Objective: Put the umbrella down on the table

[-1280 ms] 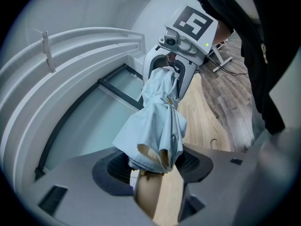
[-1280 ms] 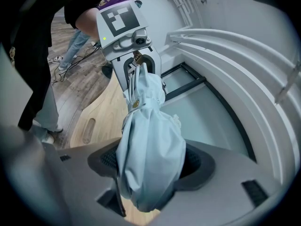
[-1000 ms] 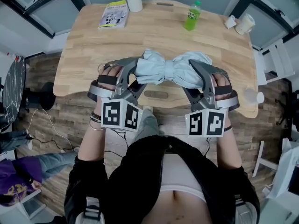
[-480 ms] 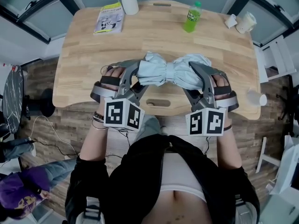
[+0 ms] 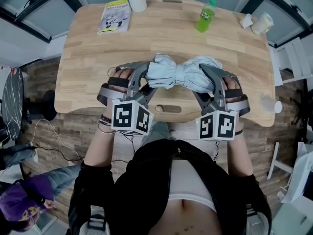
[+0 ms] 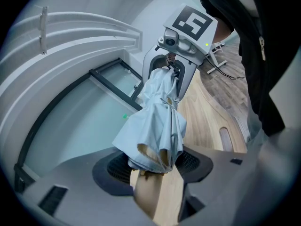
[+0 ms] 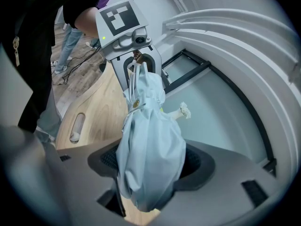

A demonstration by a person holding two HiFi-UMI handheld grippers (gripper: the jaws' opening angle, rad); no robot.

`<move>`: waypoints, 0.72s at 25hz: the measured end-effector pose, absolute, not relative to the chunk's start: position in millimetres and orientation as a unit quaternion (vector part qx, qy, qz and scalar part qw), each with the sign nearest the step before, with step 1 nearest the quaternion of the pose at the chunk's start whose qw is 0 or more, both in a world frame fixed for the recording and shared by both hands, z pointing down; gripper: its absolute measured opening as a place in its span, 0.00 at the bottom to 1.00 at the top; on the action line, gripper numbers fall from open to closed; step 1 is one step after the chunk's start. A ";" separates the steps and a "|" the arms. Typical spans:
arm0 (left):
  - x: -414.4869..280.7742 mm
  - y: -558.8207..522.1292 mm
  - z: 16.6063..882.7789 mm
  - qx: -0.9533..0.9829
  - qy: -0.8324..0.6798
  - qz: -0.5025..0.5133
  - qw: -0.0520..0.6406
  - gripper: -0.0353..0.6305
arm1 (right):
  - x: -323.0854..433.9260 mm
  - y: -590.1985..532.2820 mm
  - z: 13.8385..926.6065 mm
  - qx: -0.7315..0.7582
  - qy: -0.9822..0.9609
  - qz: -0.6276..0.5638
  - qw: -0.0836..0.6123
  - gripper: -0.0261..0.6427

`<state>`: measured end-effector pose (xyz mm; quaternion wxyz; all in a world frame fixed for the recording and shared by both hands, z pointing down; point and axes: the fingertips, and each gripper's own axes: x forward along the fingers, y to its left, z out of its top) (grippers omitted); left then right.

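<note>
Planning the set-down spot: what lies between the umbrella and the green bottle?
Nothing: head view shows only bare wooden table between the umbrella and the green bottle.

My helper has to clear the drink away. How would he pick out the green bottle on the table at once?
Start at the wooden table. Near its far edge, right of the middle, the bottle stands upright, between the yellow booklet on the left and the pale cup at the right corner. It alone is bright green.

The left gripper (image 5: 147, 76) and right gripper (image 5: 205, 80) have carried the umbrella (image 5: 177, 73) slightly farther over the table (image 5: 88, 58), apparently lower too.
</note>
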<state>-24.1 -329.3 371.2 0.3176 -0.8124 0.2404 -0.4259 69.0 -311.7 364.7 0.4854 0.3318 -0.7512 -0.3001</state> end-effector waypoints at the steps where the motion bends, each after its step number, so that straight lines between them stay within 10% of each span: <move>1: -24.0 -330.6 373.3 -0.813 0.240 -0.427 0.316 0.44 | 69.1 -313.0 366.8 0.331 -0.752 -0.298 0.486 0.52; 18: -26.2 -339.5 407.2 -0.819 0.223 -0.442 0.289 0.44 | 66.7 -323.2 401.1 0.315 -0.766 -0.266 0.494 0.52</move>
